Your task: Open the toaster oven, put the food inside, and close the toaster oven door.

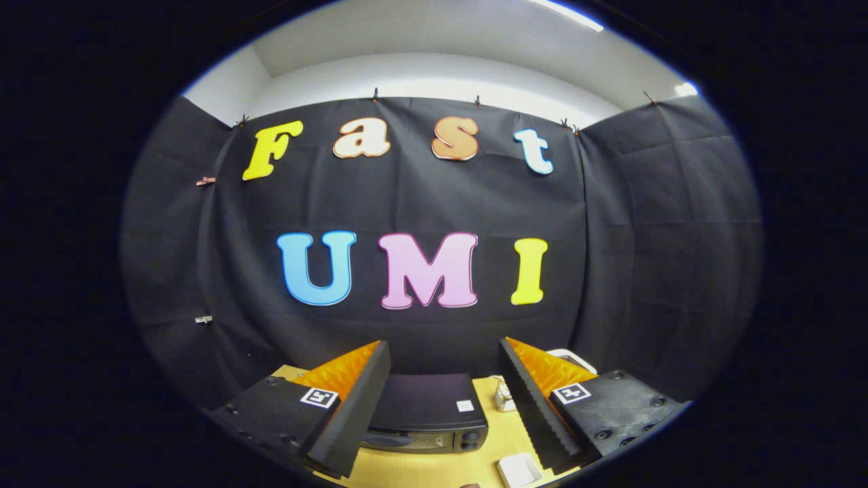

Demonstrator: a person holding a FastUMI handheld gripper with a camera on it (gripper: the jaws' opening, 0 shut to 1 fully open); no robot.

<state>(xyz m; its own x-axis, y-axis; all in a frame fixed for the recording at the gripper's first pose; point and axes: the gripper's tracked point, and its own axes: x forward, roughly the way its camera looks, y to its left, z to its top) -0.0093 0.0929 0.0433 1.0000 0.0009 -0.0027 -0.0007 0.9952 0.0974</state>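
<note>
The black toaster oven (pixel 428 412) sits on the wooden table (pixel 491 462), below and just beyond my fingers, seen from above and in front. Its door looks closed, with two knobs at the right of its front. My gripper (pixel 444 400) is held high above the table, open, its two black and orange fingers (pixel 352 407) wide apart with nothing between them. A small white object (pixel 519 469), possibly the food or its dish, lies on the table in front of the oven by the right finger.
A small clear item (pixel 504 396) stands on the table right of the oven. A white object (pixel 573 358) peeks out behind the right finger. The booth's black cloth wall closes the back and both sides.
</note>
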